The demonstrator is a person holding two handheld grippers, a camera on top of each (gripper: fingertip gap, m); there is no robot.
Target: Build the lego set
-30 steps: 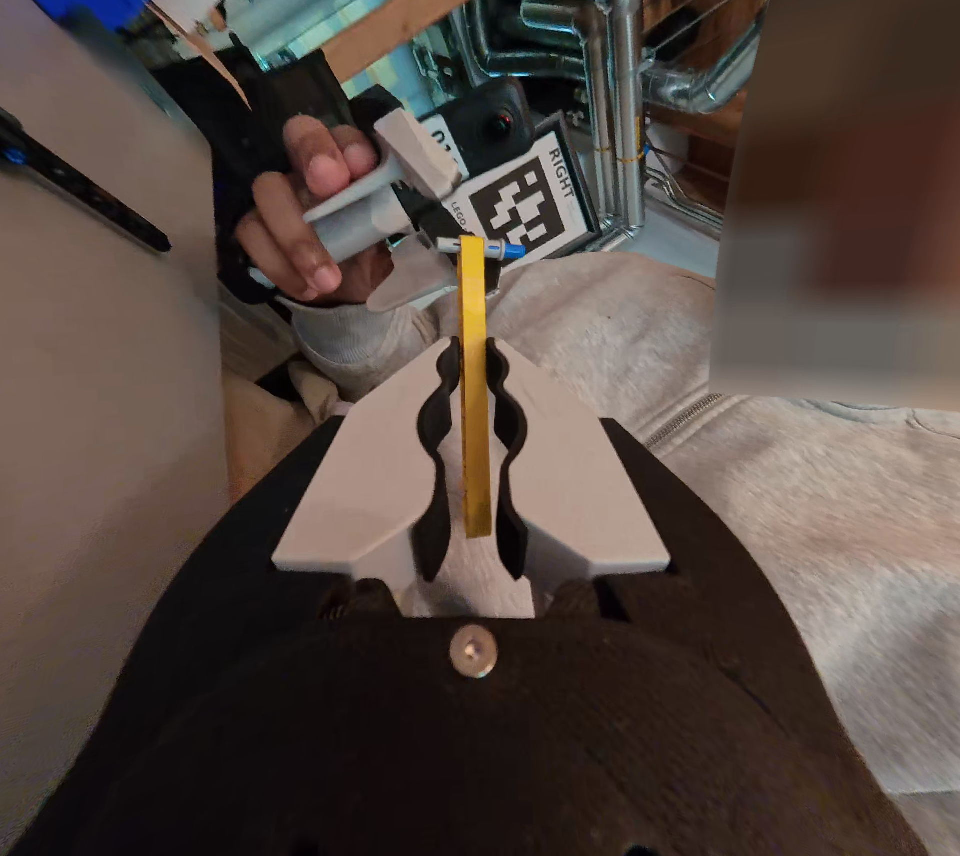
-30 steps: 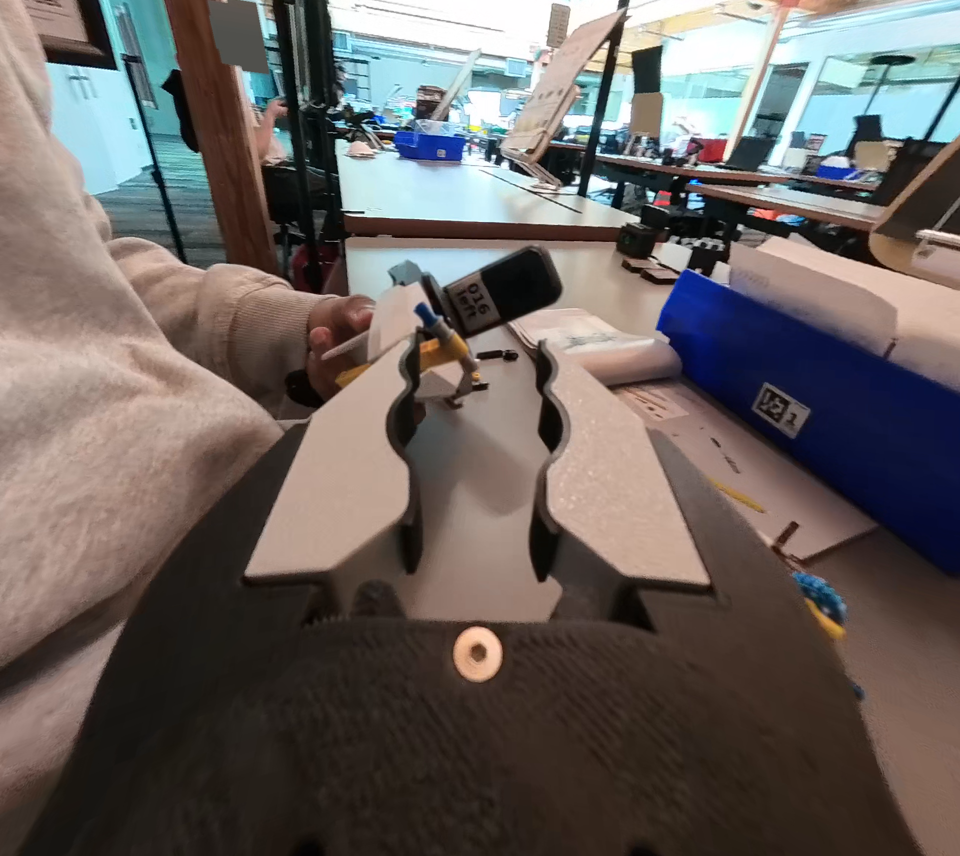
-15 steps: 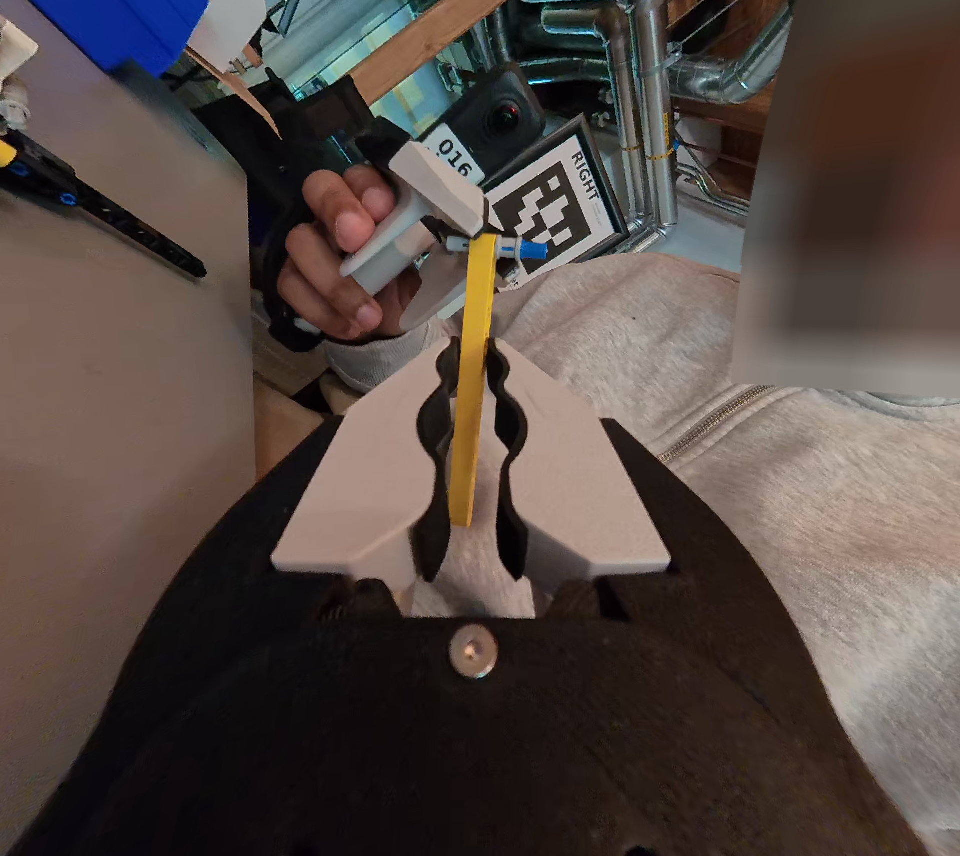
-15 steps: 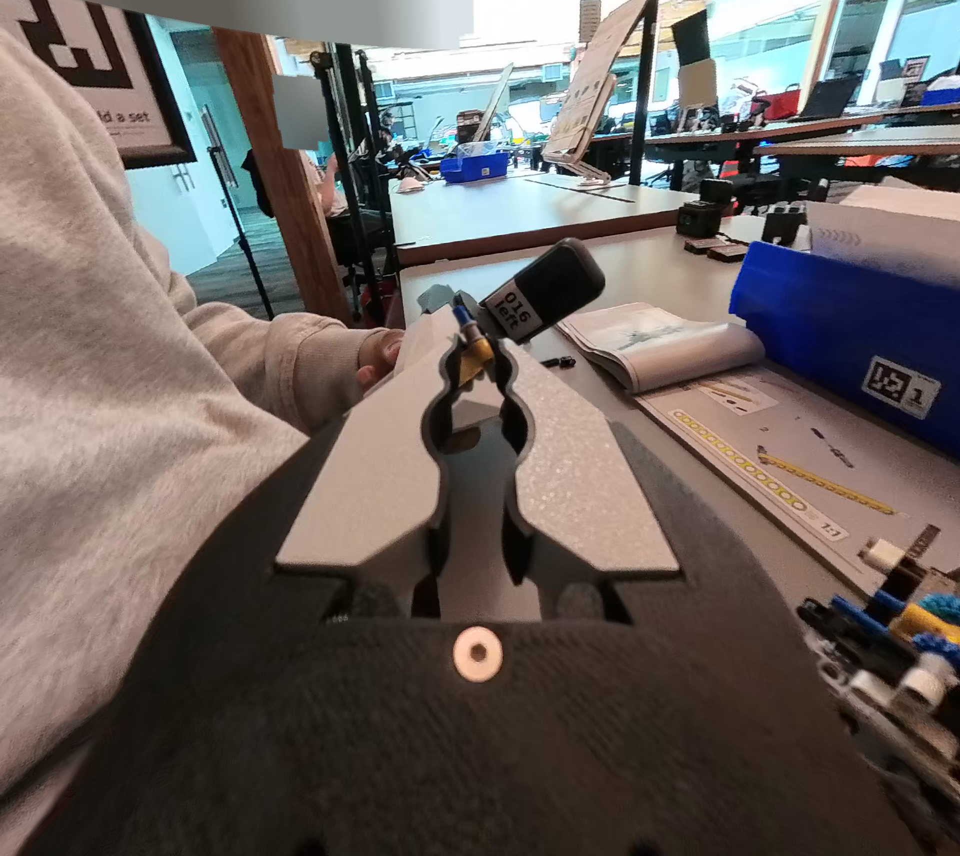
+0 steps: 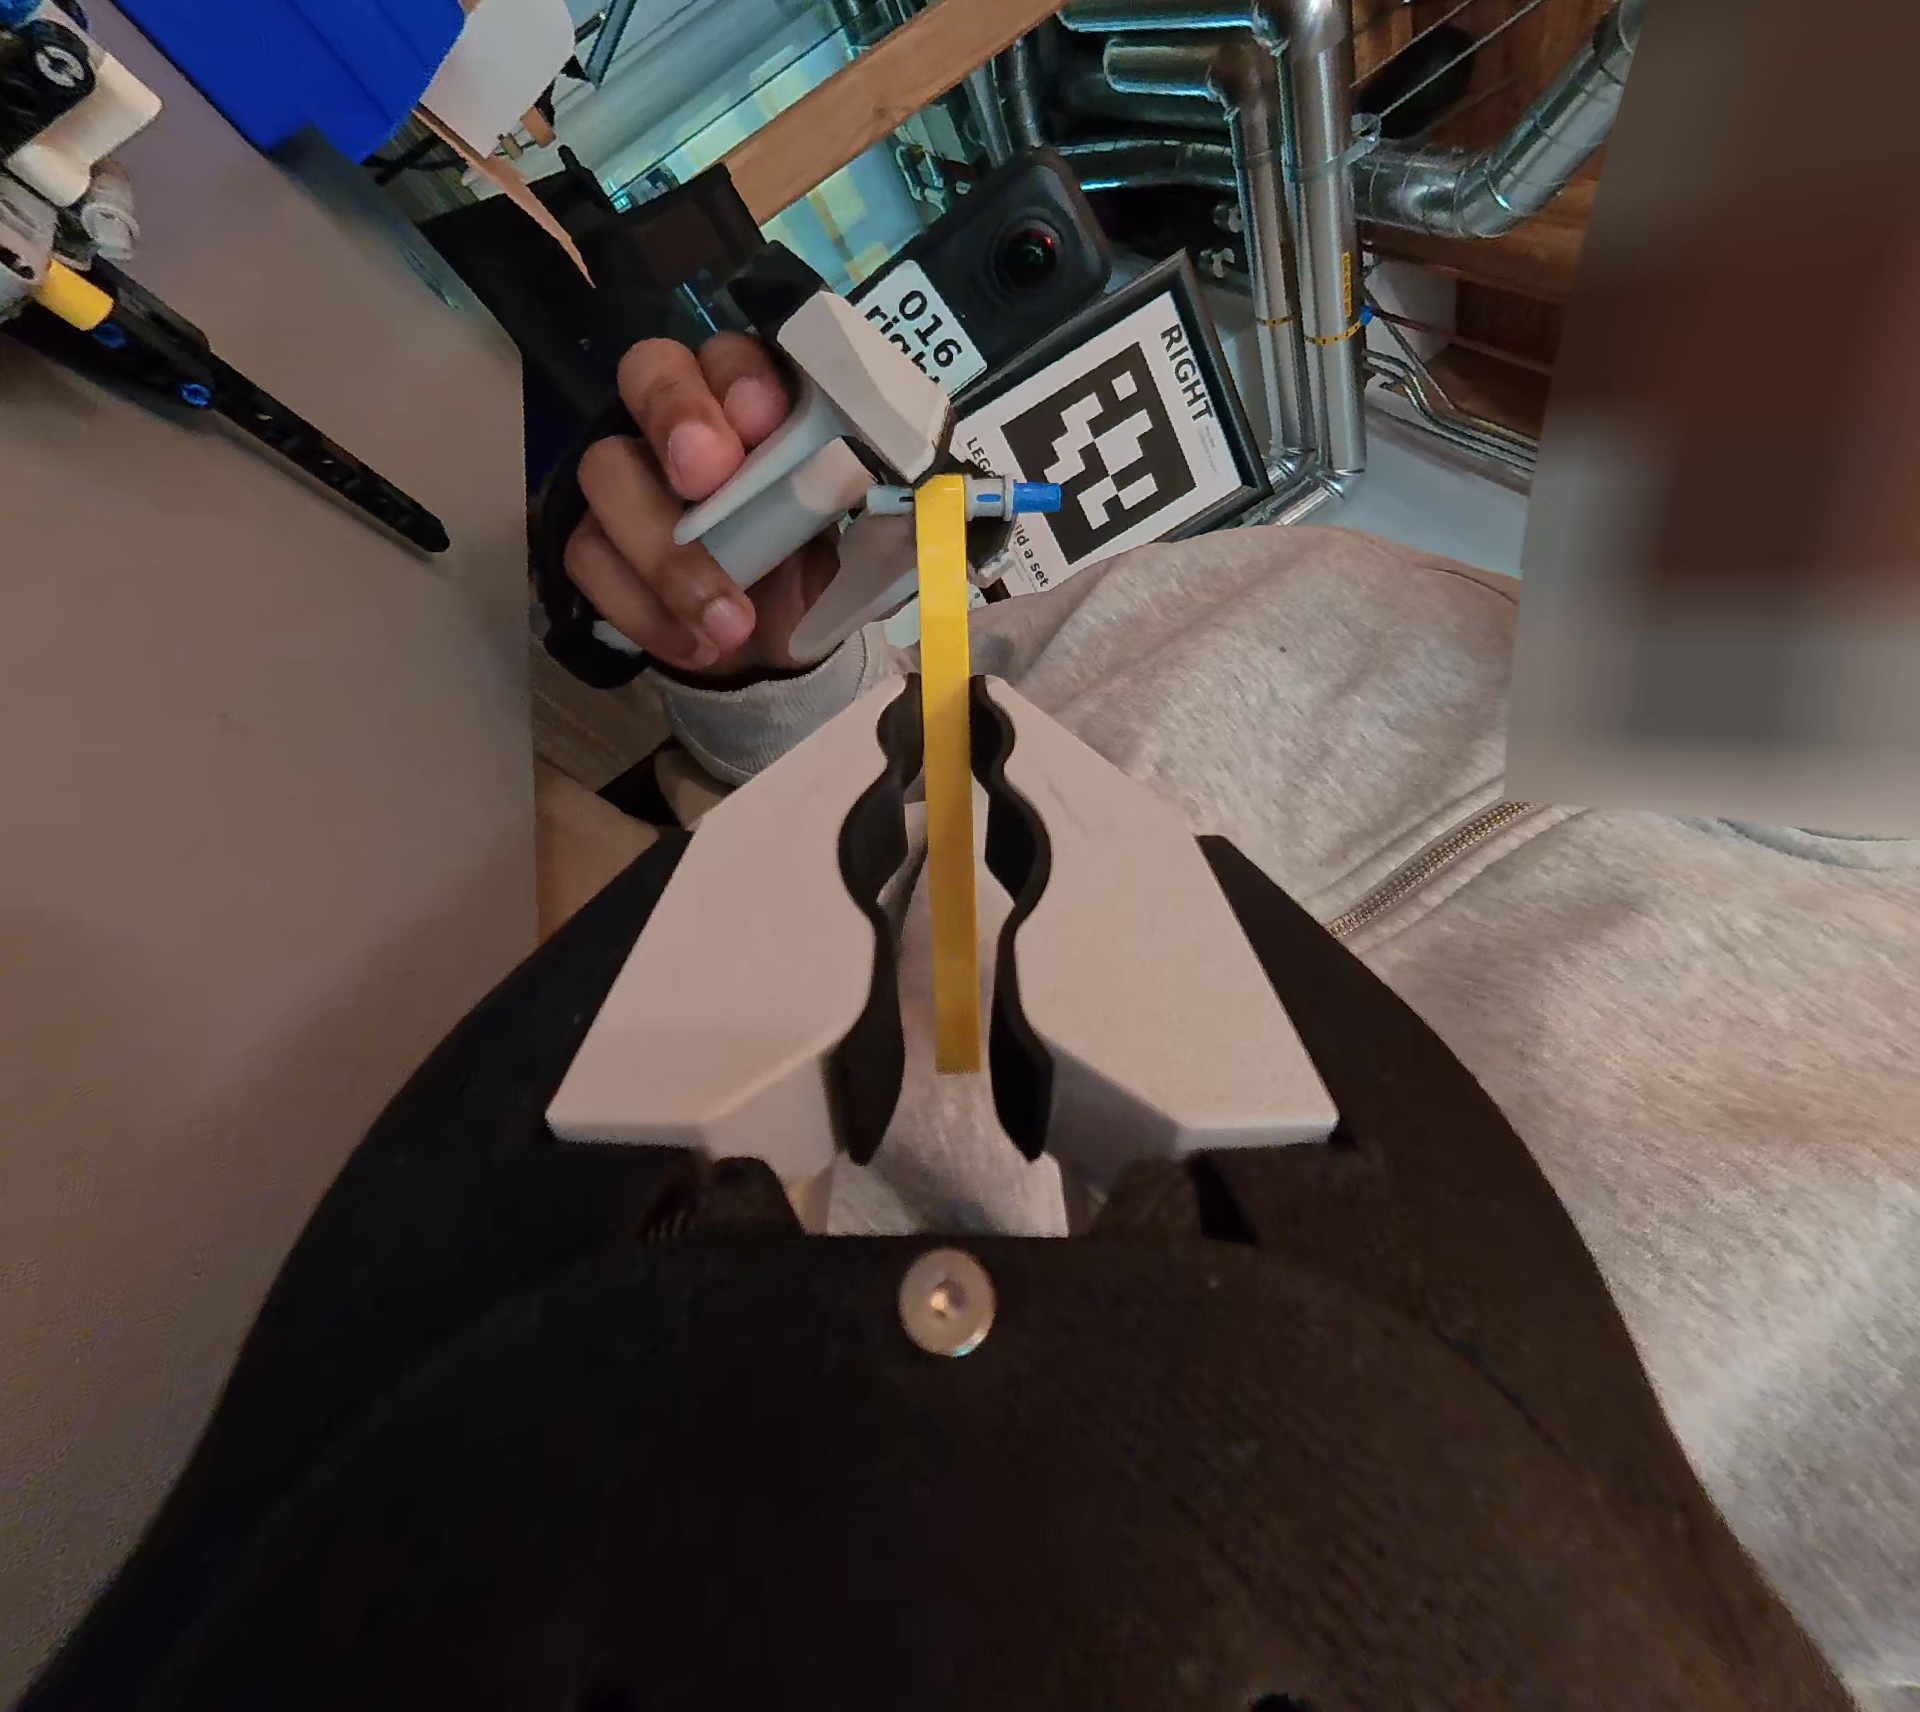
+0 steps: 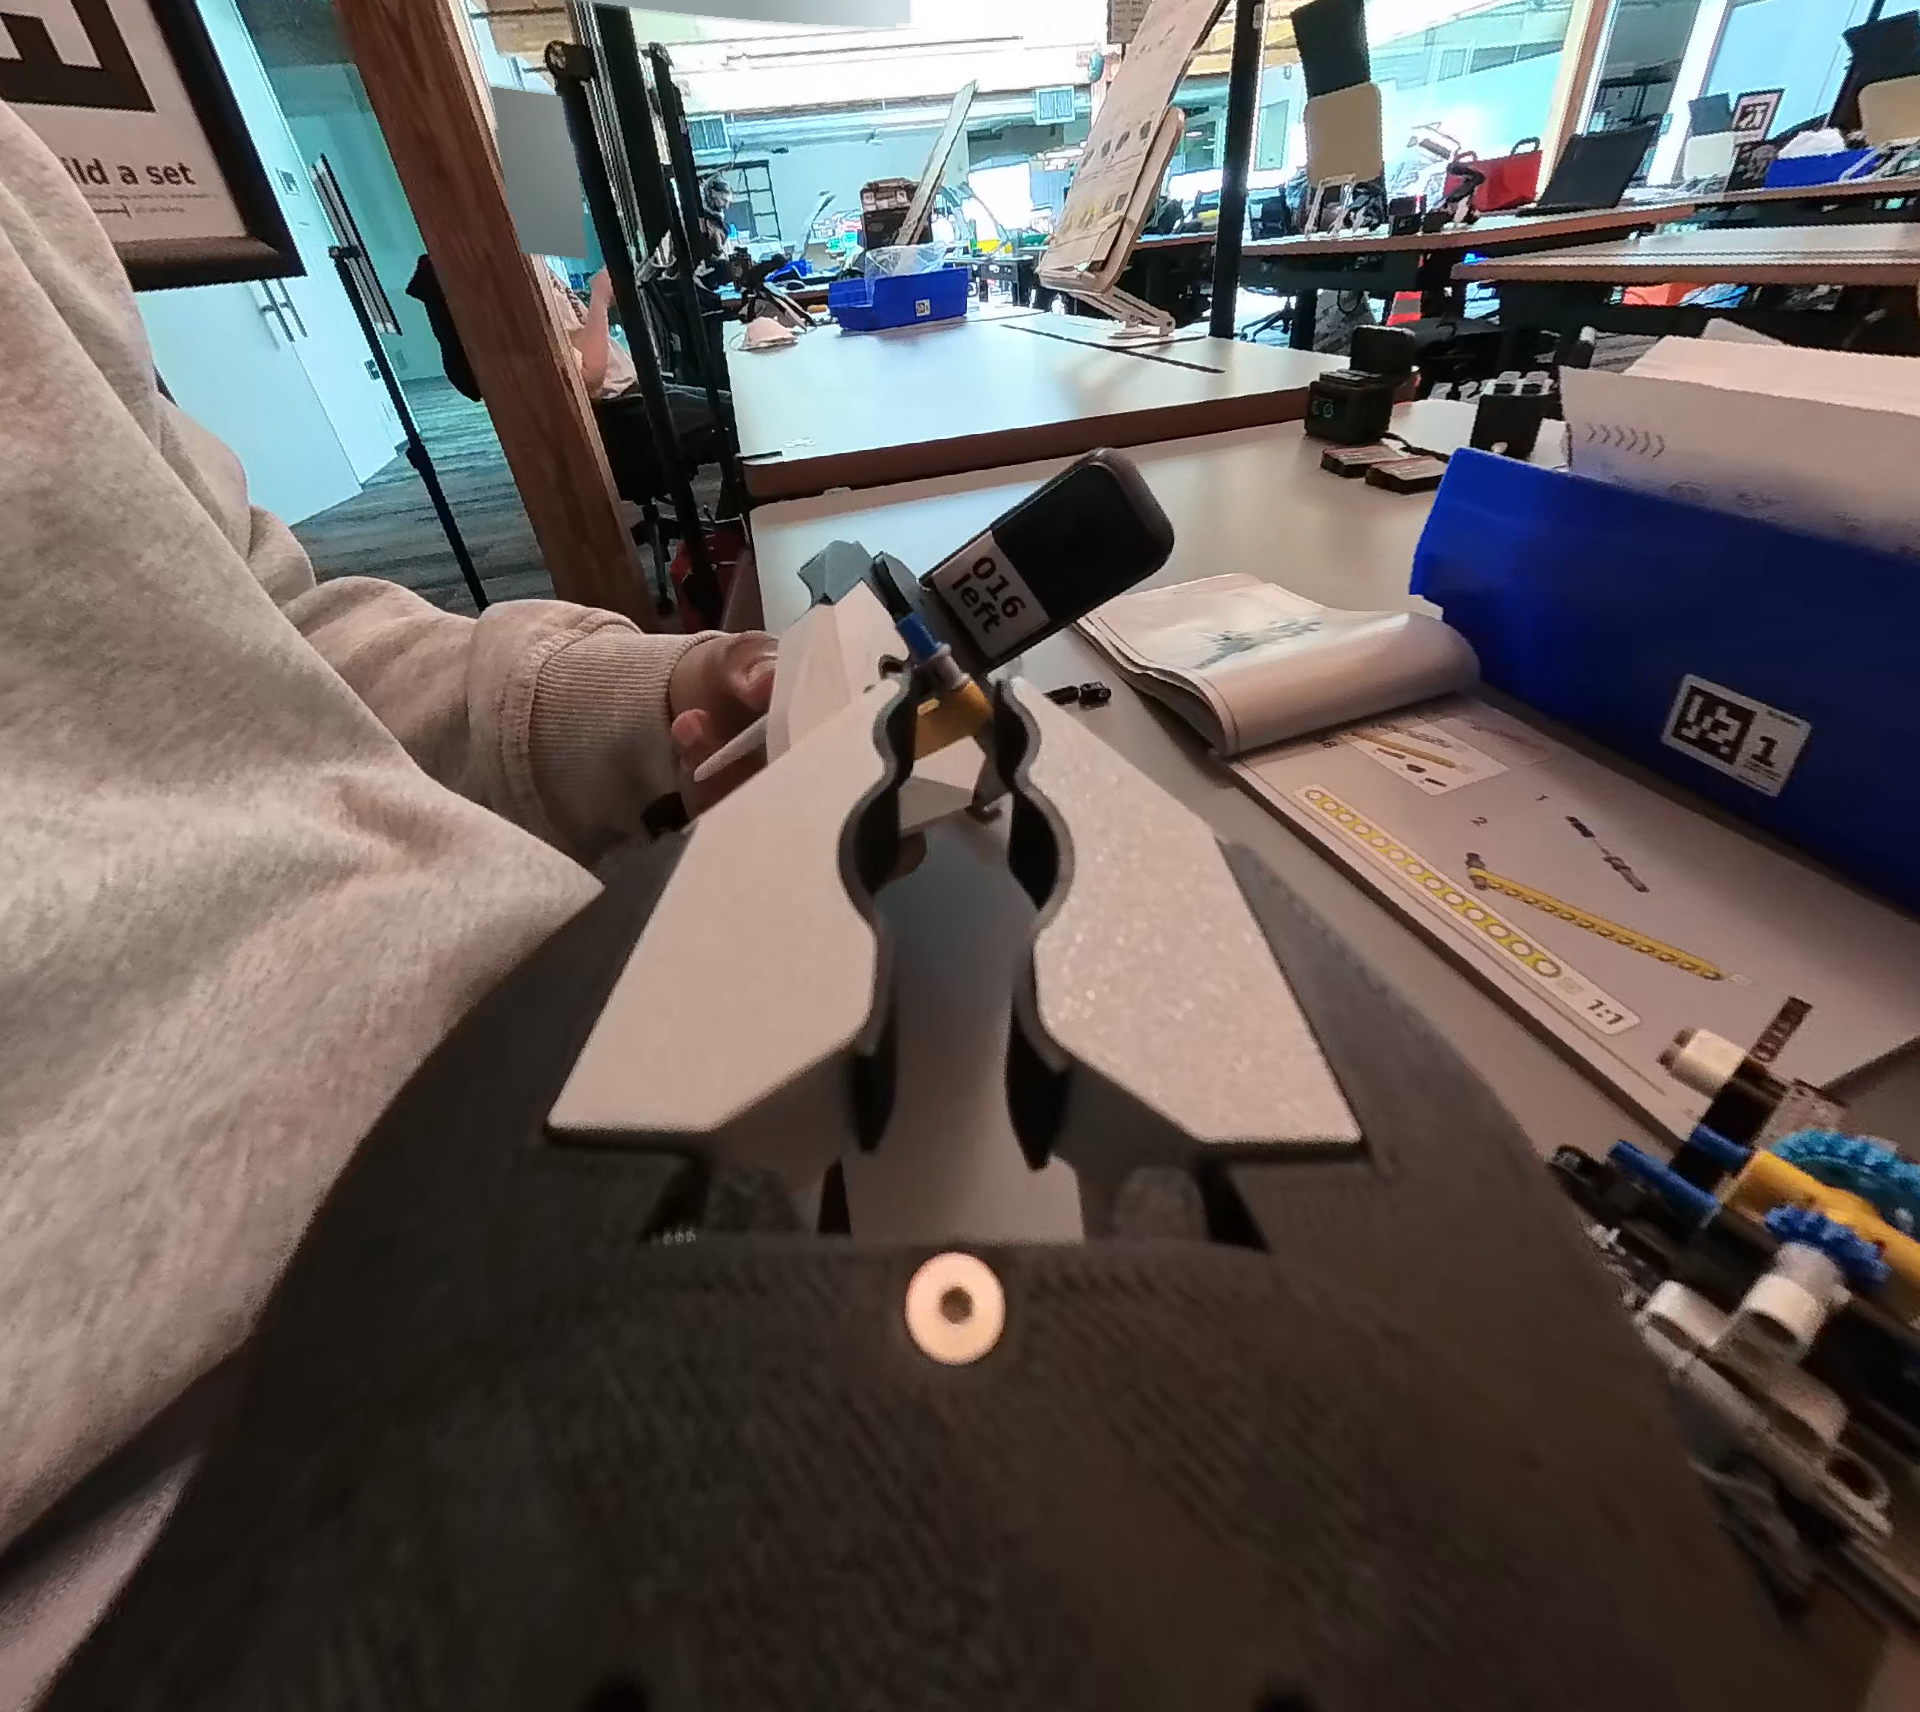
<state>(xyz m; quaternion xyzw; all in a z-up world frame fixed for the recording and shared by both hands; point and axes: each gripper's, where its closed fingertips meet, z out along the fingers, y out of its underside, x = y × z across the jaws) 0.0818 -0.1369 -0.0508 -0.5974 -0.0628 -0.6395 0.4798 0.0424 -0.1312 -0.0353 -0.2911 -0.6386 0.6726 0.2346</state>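
My left gripper is shut on a long yellow beam and holds it upright in the air in front of a person's grey sweatshirt. A grey and blue pin sits crosswise through the beam's far end. My right gripper, held by a hand, meets that end from the left with its tips closed on the pin's grey end. In the right wrist view my right gripper is narrowed around the beam's end, and the pin's blue tip sticks out beyond it.
A partly built black, yellow and blue model lies at the right on the grey table. An open instruction booklet, a blue bin and small black pins lie behind it. A long black beam lies on the table. Less than 4 cm separates the two grippers' tips.
One second ago my right gripper was open beside the pinned end. It has closed on the pin. My left gripper keeps its hold on the yellow beam.
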